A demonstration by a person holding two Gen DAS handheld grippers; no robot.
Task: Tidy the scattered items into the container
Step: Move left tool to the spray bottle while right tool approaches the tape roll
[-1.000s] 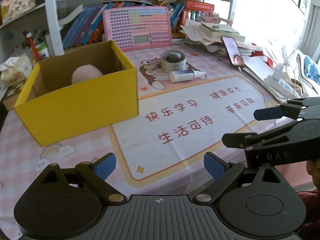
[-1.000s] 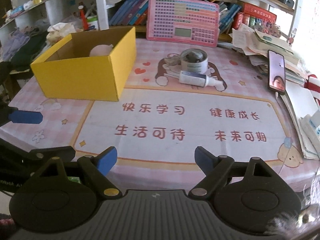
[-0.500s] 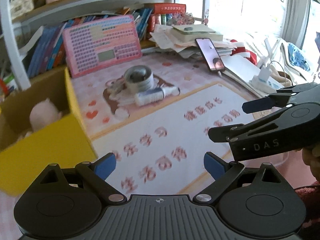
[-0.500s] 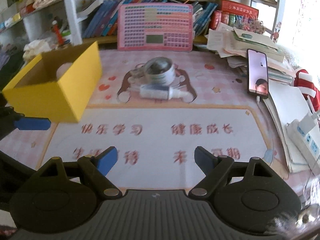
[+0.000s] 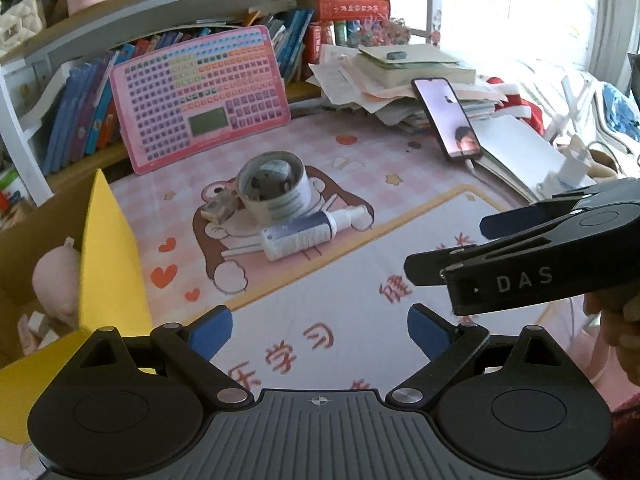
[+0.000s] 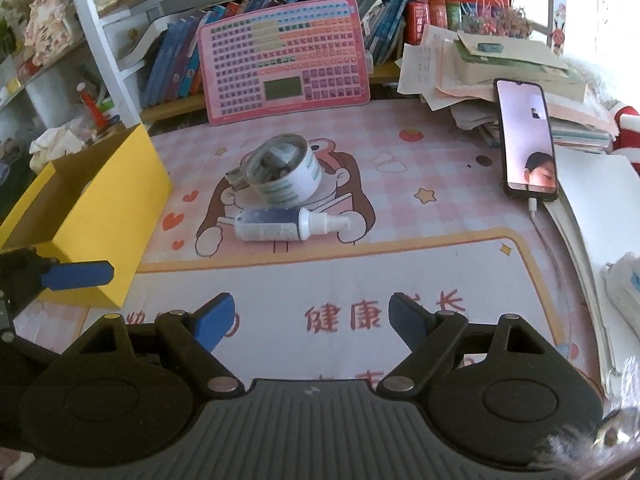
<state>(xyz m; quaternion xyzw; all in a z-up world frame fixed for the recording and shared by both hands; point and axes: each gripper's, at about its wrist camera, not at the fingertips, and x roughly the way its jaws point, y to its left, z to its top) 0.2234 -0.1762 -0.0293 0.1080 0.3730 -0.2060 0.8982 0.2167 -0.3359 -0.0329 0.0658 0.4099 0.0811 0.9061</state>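
A yellow cardboard box [image 5: 108,264] [image 6: 120,196] stands at the left with a pink soft toy [image 5: 56,280] inside. A tape roll [image 5: 274,188] [image 6: 284,172] holding small items, a small clip-like item [image 5: 218,208] beside it, and a lying spray bottle [image 5: 308,234] [image 6: 288,224] sit on the desk mat's bear picture. My left gripper [image 5: 320,330] is open and empty, near the box's corner. My right gripper [image 6: 312,316] is open and empty, above the mat, short of the bottle.
A pink keyboard toy [image 6: 284,60] leans on a bookshelf at the back. A phone [image 6: 526,140] leans against piled books and papers [image 6: 500,68] at the right. White papers [image 6: 600,208] lie along the right edge.
Both grippers have moved forward and right toward the tape roll and bottle, which look larger. The yellow box has slid to the left edge of both views. Both jaws stay open.
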